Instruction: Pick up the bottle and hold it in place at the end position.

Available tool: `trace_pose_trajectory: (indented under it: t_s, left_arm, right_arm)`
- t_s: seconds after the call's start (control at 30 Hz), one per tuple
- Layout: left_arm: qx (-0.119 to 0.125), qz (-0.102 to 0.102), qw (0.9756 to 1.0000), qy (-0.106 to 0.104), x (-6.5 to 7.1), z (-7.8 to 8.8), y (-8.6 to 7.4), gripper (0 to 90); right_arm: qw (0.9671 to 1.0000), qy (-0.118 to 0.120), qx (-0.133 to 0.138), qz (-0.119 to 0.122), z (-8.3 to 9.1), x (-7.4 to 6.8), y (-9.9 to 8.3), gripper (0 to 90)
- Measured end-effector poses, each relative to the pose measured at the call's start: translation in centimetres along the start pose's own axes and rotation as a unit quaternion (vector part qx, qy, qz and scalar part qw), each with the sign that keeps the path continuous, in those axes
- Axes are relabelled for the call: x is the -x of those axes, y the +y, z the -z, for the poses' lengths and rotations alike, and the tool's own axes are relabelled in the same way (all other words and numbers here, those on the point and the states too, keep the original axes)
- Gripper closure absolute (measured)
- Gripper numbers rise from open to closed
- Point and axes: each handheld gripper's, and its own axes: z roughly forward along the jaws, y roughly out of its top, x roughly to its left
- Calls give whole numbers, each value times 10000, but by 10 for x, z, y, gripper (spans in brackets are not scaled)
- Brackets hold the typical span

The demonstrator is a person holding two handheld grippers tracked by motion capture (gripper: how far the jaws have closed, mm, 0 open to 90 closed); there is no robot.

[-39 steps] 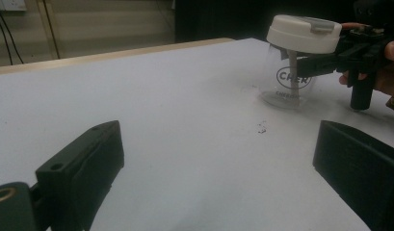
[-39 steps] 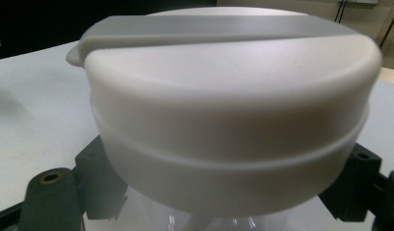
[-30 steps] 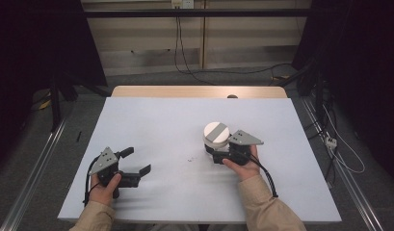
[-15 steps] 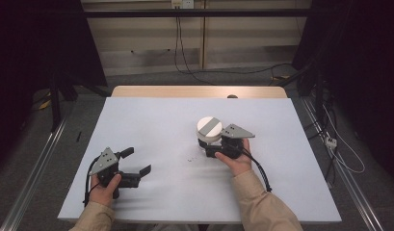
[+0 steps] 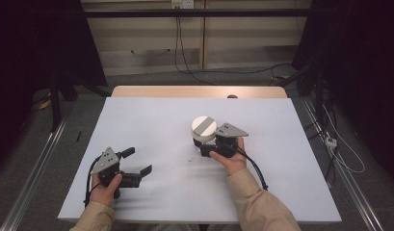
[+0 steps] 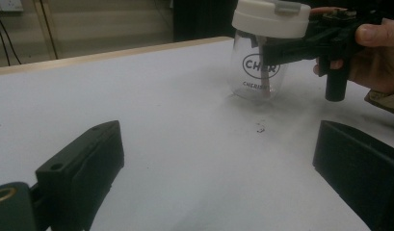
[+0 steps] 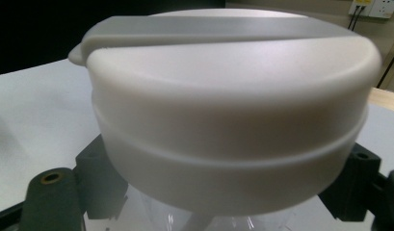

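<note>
At mid-table my right gripper (image 5: 206, 144) clamps the jar (image 5: 204, 131) below its lid. Glass is slick; tilting could slip it. Left gripper (image 5: 137, 161) gapes, idle.

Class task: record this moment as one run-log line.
right gripper: shut on jar below white lid | left gripper: open, holds nothing | jar upright on table

Overhead light lit the white rectangular worktop (image 5: 156, 125) evenly; surroundings stayed dark; the white round plastic lid (image 7: 233, 115) appeared soft-focused.

White-topped table (image 5: 151, 115) on grey floor (image 5: 151, 79), cables (image 5: 177, 38) behind.
</note>
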Motion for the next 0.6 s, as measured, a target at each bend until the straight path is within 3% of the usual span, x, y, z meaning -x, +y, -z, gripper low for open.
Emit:
trace_pose_trajectory:
  t_s: [0.6]
  left_arm:
    - [-64, -39, 10000, -4, 0, 0, -1, 35]
  right_arm:
    - [9999, 104, 24, 58, -10, -8, 3, 184]
